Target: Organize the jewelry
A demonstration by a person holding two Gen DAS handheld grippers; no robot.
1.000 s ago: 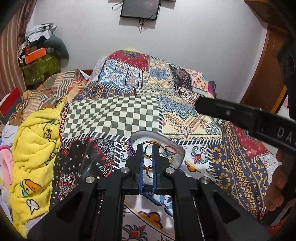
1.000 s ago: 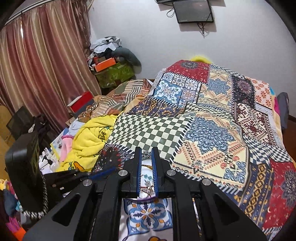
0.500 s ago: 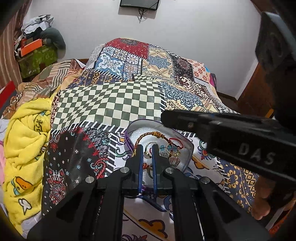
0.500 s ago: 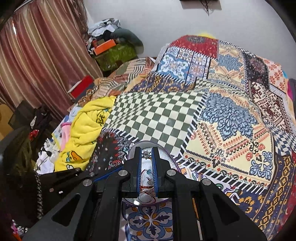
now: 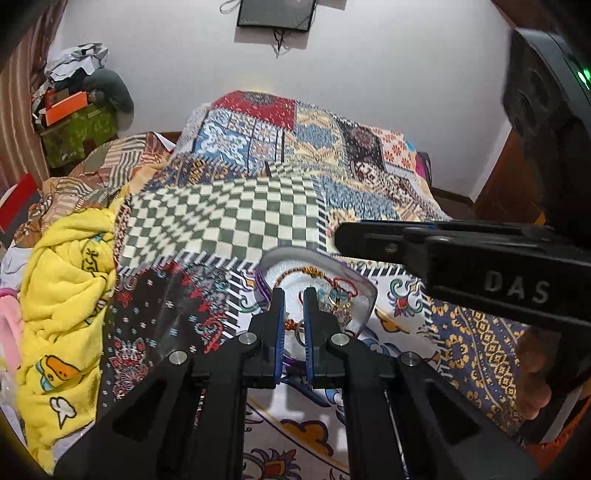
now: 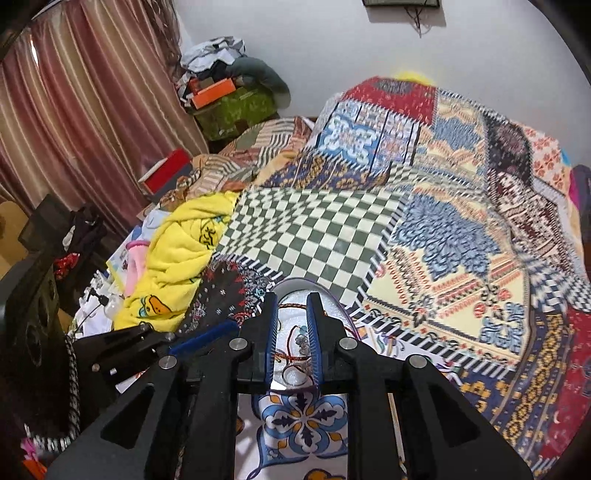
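Bed: patchwork bedspread (image 5: 229, 225) covers it all, w/ a green-white checker panel in the middle, blue/red/yellow blocks round it.
Wall: plain white, dark screen (image 5: 275, 13) hung high w/ a cable dangling.
Curtain: pink-brown stripes (image 6: 74, 110) at far left.
Clutter: green box (image 6: 236, 107) w/ orange box on top, clothes heaped above.
Blanket: yellow fleece w/ duck print (image 5: 62, 295), bunched at the bed's left edge.
Tray: clear oval jewelry tray (image 5: 360, 290), purple-rimmed, white inside, sits on the bedspread just below the checker panel.
Jewelry: tangled in the tray – beaded bracelet (image 5: 295, 271) at the back, red thread (image 6: 291, 341) looping fwd, a ring (image 6: 293, 374) near the front rim.
Left gripper: (image 5: 294, 293) over the tray's near side, fingers nearly together, narrow slit, nothing clamped that I can see.
Right gripper: (image 6: 292, 301) also over the tray, jaws have just been opening a bit; red thread and ring show in the gap, pads don't look to press on them.
Hand: fingers (image 5: 532, 373) at right edge, on the right gripper's handle.
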